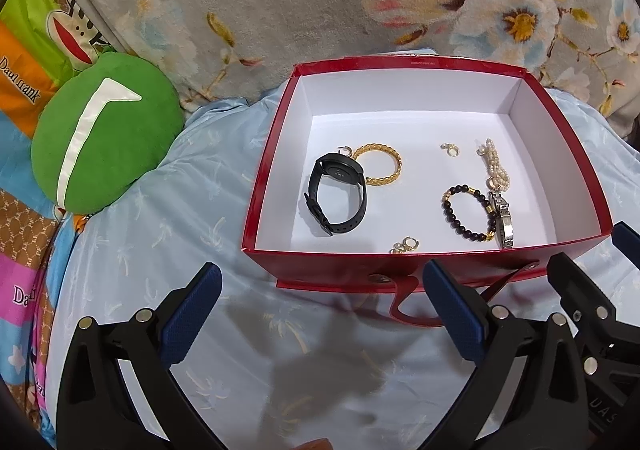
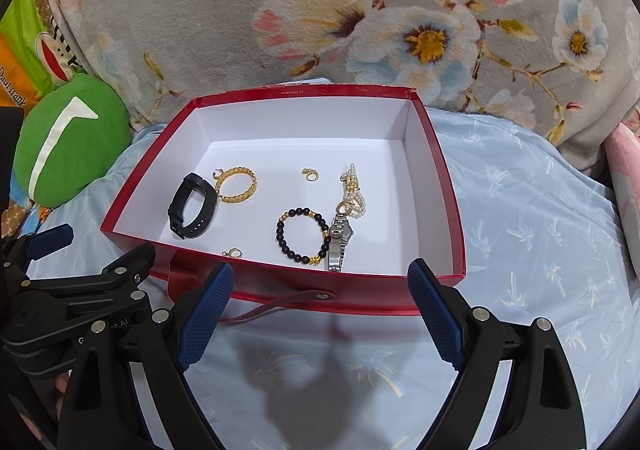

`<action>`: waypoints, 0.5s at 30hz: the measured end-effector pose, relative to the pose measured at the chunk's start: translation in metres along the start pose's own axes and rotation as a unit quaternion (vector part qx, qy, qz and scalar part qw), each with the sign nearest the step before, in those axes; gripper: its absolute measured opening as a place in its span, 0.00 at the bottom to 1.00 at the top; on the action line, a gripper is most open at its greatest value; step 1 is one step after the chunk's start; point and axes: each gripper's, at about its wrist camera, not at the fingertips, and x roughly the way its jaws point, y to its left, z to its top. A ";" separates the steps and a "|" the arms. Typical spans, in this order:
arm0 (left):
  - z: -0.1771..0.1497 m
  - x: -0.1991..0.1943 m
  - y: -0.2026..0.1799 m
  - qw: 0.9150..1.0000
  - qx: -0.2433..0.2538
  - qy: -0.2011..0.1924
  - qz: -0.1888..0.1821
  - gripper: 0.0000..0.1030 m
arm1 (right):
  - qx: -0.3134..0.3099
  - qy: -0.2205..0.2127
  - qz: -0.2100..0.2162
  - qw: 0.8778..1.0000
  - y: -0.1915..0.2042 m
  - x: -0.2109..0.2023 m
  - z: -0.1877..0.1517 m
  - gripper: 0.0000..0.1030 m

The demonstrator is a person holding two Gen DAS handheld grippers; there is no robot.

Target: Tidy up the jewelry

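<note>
hovering both grippers short of the red box (image 1: pixel 424 270), left gripper (image 1: pixel 322 314) and right gripper (image 2: pixel 320 316) spread wide, holding nothing. jewelry all sits inside: black watch (image 1: pixel 338 194), gold bracelet (image 1: pixel 378 169), bead bracelet (image 2: pixel 304 235). looks like the end check; next, if any, untangling the pearl strand (image 2: pixel 354 192).

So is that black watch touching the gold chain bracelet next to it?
Cannot tell. In the left wrist view the black watch overlaps the gold chain bracelet, but that could be mere overlap. The right wrist view shows them meeting edge to edge, with no plain gap.
</note>
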 end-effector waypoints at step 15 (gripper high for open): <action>-0.001 0.001 0.001 1.000 0.000 0.001 0.000 0.95 | -0.001 0.000 -0.001 1.000 0.000 0.000 0.000 0.84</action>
